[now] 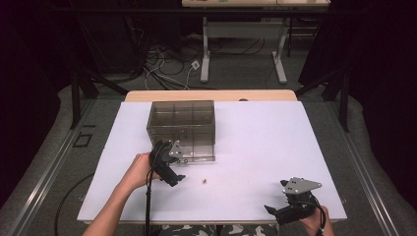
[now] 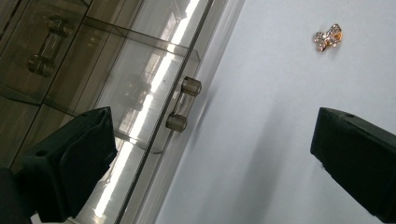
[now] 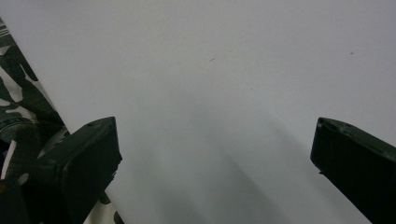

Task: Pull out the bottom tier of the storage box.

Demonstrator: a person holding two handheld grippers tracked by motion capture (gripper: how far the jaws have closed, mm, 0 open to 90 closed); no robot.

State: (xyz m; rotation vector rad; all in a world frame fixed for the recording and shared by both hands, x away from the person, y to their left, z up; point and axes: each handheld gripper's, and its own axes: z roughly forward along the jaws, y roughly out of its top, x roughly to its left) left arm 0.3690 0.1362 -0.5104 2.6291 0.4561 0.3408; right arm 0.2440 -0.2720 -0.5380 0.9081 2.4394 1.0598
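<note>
White tabletop (image 1: 255,147), matte and smooth, on a wooden table; grey floor beyond, with loose cables and the legs of a second desk in the dim background.

Smoked, see-through plastic drawer box (image 1: 182,129) toward the far left of the sheet, boxy, split into compartments by thin walls. Just in front of it, left gripper (image 1: 173,181) in the person's left hand (image 1: 140,169), jaws wide apart, nothing between them. Small bow-shaped ornament (image 1: 204,180) lying bare on the white sheet a little to the right of that gripper, near the box front but apart from it, with nothing in the path between.

Right gripper (image 1: 275,212) low at the near right corner, well apart from the ornament, jaws likewise spread wide and empty.

From the left gripper view: glossy drawer fronts streaked with light, a clear bar handle (image 2: 183,104) on two round dark posts, and the ornament (image 2: 328,37) as gold-toned metal set with sparkling stones, detail lost from above. From the right gripper view: plain white surface (image 3: 224,84) between the jaws, camouflage-patterned cloth (image 3: 18,107) past the table edge.
</note>
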